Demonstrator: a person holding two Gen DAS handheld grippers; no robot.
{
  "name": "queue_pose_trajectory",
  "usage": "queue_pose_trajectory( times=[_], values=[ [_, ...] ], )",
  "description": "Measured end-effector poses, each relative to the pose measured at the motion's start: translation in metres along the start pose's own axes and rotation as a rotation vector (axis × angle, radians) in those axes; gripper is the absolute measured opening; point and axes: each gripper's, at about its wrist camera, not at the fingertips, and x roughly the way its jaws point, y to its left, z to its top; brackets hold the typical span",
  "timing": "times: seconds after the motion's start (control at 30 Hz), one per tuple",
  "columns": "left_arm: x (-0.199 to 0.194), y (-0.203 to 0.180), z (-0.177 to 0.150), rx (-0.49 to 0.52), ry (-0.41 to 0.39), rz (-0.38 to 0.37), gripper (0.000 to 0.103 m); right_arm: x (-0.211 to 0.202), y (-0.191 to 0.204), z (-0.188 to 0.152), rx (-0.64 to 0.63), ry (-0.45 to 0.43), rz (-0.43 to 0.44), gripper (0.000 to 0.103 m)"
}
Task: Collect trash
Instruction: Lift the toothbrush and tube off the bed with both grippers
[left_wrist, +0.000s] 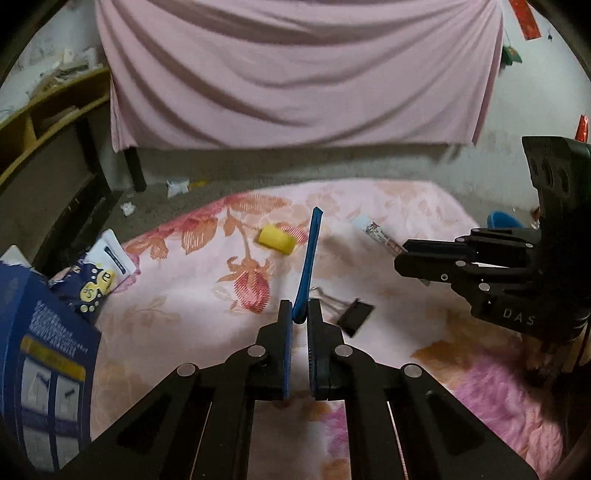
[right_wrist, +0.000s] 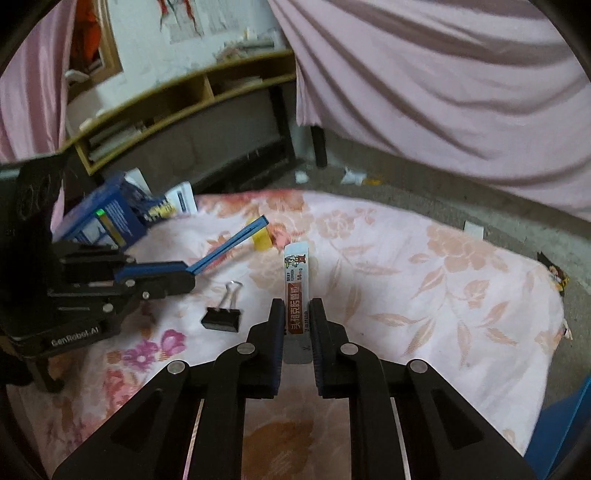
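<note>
My left gripper (left_wrist: 299, 308) is shut on the lower end of a thin blue plastic strip (left_wrist: 309, 254), which stands up above the floral blanket (left_wrist: 192, 332). My right gripper (right_wrist: 297, 308) is shut on a long white medicine packet (right_wrist: 295, 280) with a red-brown label, also lifted off the blanket. Each view shows the other hand: the right gripper (left_wrist: 400, 256) at the right with the packet (left_wrist: 376, 230), and the left gripper (right_wrist: 192, 276) at the left with the strip (right_wrist: 232, 242). A yellow block (left_wrist: 277, 240) and a black binder clip (left_wrist: 354, 315) lie between them.
A blue carton (left_wrist: 44, 350), a blue-and-yellow snack wrapper (left_wrist: 92, 286) and a white pouch (left_wrist: 114, 254) sit at the blanket's left edge. Paper scraps (left_wrist: 177, 186) lie on the grey floor beyond. A pink sheet (left_wrist: 295, 74) hangs behind, with a wooden shelf (left_wrist: 48, 110) to the left.
</note>
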Motion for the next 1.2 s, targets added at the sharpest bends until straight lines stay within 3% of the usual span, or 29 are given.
queue_pose_trajectory(
  times=[0.2, 0.43, 0.67, 0.97, 1.2],
  values=[
    [-0.035, -0.021, 0.003, -0.064, -0.184, 0.007, 0.005, -0.05, -0.004, -0.008, 0.001, -0.24, -0.011, 0.012],
    [-0.083, -0.058, 0.028, -0.104, -0.487, -0.035, 0.005, -0.124, -0.008, -0.014, -0.032, -0.532, -0.162, 0.012],
    [-0.127, -0.101, 0.051, -0.064, -0.724, -0.072, 0.005, -0.18, -0.011, -0.03, -0.043, -0.732, -0.291, 0.012],
    [-0.154, -0.15, 0.052, 0.065, -0.849, -0.135, 0.005, -0.246, -0.015, -0.058, -0.057, -0.921, -0.426, 0.012],
    [-0.149, -0.198, 0.051, 0.137, -0.875, -0.187, 0.005, -0.276, -0.034, -0.08, 0.007, -0.971, -0.501, 0.012]
  ],
)
